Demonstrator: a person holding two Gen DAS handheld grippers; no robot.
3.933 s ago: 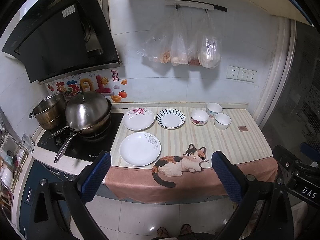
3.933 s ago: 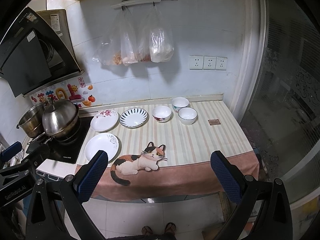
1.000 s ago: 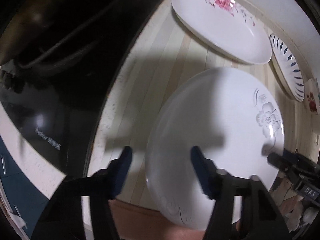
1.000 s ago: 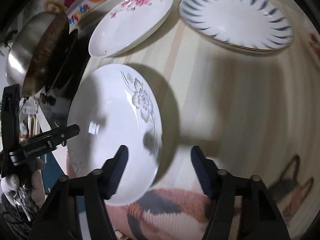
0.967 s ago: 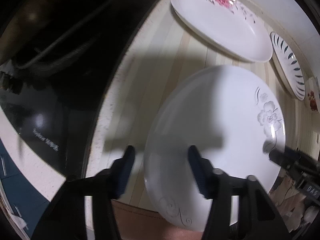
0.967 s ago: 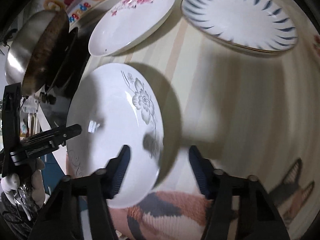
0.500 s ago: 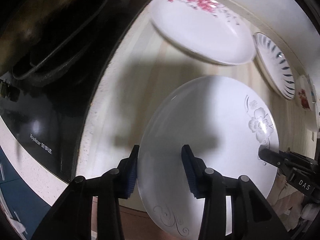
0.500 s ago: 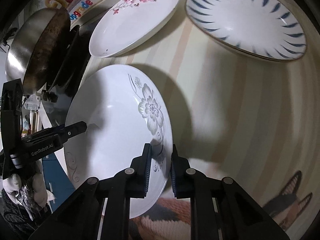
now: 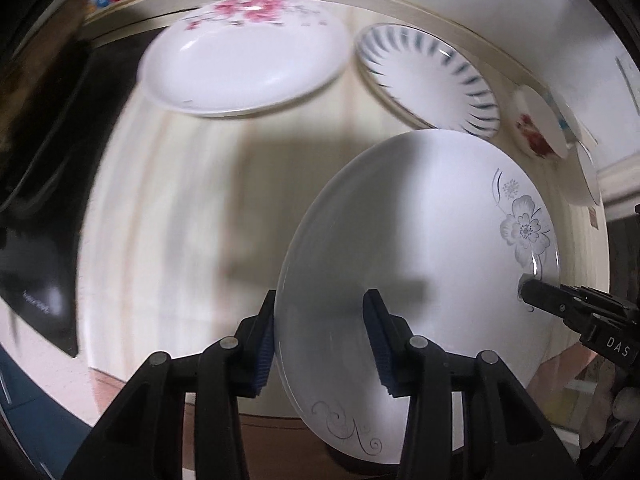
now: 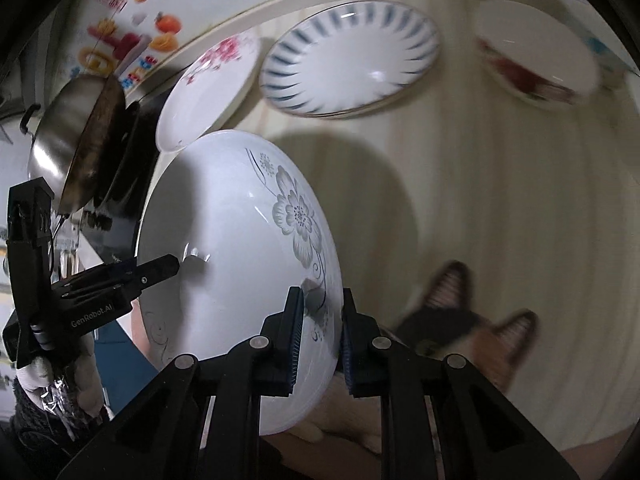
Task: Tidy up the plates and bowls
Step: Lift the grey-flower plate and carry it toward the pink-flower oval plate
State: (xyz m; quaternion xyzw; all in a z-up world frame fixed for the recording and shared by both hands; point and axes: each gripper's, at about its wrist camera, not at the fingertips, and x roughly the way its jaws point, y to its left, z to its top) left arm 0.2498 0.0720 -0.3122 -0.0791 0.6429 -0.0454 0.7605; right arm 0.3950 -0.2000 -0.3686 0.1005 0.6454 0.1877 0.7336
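Left wrist view: left gripper (image 9: 320, 334) and right gripper (image 10: 319, 340), pointing down, clamp grey-flowered plate (image 9: 420, 236) rims.

A white plate with a grey flower (image 9: 420, 248) is hanging tilted above the striped tabletop (image 9: 168, 184); the pink-flowered plate (image 9: 244, 76), blue-striped plate (image 9: 432, 84) and red-patterned bowl (image 10: 536, 60) are lying behind.

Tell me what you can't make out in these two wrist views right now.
- Counter under the grey-flower plate: hidden by the plate, both views.
- Red-patterned bowl: blurred in the right wrist view; squeezed at the edge in the left.
- Cat picture on the cloth: blurred, partly behind the right gripper fingers.
- Pan: its inside is turned away; left wrist view shows only dark blur there.
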